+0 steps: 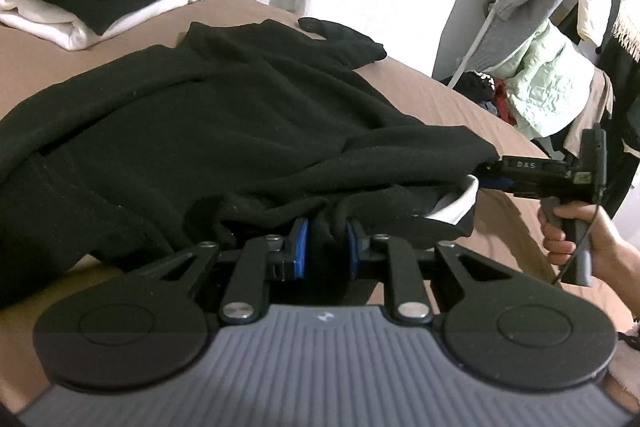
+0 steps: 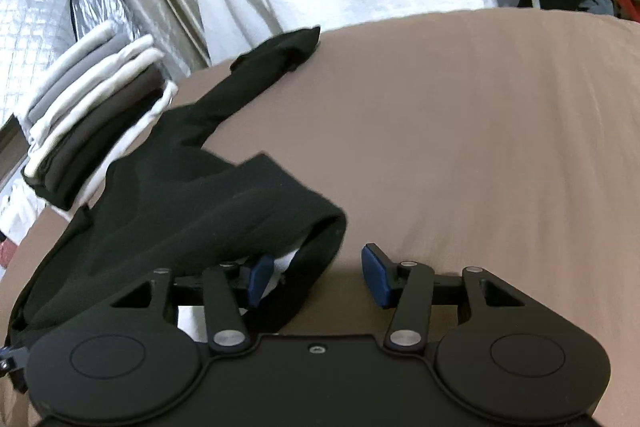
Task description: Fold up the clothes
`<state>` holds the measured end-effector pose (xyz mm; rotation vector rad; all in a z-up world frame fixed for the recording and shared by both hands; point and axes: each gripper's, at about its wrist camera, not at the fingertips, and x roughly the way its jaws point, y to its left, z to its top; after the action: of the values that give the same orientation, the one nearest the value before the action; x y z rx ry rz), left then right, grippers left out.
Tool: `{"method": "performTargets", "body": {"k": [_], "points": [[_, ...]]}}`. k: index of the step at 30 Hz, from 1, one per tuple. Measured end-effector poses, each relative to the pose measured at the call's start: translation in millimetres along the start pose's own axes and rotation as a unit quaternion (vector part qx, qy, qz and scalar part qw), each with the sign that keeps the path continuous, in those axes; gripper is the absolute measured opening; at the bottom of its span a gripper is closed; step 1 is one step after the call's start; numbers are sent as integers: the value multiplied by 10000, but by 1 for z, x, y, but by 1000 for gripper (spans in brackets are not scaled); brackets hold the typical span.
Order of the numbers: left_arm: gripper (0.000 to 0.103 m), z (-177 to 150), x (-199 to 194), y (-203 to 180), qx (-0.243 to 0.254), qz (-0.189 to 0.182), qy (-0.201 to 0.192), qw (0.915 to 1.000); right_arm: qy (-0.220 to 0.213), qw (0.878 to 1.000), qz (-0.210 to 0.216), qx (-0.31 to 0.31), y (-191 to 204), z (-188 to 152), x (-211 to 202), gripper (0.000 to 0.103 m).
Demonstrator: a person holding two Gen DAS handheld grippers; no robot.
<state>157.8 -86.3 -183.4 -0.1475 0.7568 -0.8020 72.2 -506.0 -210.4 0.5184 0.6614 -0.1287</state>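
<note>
The left gripper [image 1: 327, 243] is pinching the black sweater [image 1: 200, 131] on the bed [image 2: 460, 127]; the right gripper [image 2: 318, 277] is hovering level, fingers spread.

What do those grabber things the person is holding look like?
Each gripper is black, with two round discs, jointed bars with silver pins, and blue pads on its fingers. The left one has a ribbed grey body with a small logo. The right gripper has white "DAS" lettering, a grey handle and a thin black cable. No sleeve shows.
</note>
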Motion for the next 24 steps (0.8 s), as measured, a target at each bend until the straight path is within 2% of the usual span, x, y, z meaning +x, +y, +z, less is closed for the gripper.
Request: {"method": "performTargets", "body": {"k": [5,6,7,8,10,12,15,17,19,21,24], "points": [[16,0,3,12,-530,-197,138,9983,-280,9996,-6,77,-5,3,1,58],[16,0,3,13,-585,-239,146,9979,-336,9994,-7,93,-6,3,1,53],[12,0,1,10,-511,-229,150,9983,-464,9989,114,22,-4,5,-1,21],[11,-1,-1,6,-372,-193,150,9990,-549,9984,113,-101,1,6,-3,5],[10,0,-11,-8,-84,-204,135,9997,-709,9965,-213,-396,15,10,-12,3],[10,1,-27,-23,26,-406,91,9991,-1067,9931,-288,-390,24,19,-40,2],[10,4,-55,-45,-92,-913,198,9956,-1428,9891,-314,-183,30,34,-95,2],[10,3,-78,-56,-369,-1406,188,9892,-1577,9864,-430,-197,32,39,-137,2],[10,-2,-102,-70,-425,-1759,205,9833,-1523,9871,-489,-70,27,39,-174,2],[10,-13,-117,-86,-231,-1718,380,9841,-1245,9907,-453,310,12,30,-199,2],[10,-39,-100,-95,-582,-1800,1063,9762,-787,9924,-732,597,-8,13,-198,2]]}}
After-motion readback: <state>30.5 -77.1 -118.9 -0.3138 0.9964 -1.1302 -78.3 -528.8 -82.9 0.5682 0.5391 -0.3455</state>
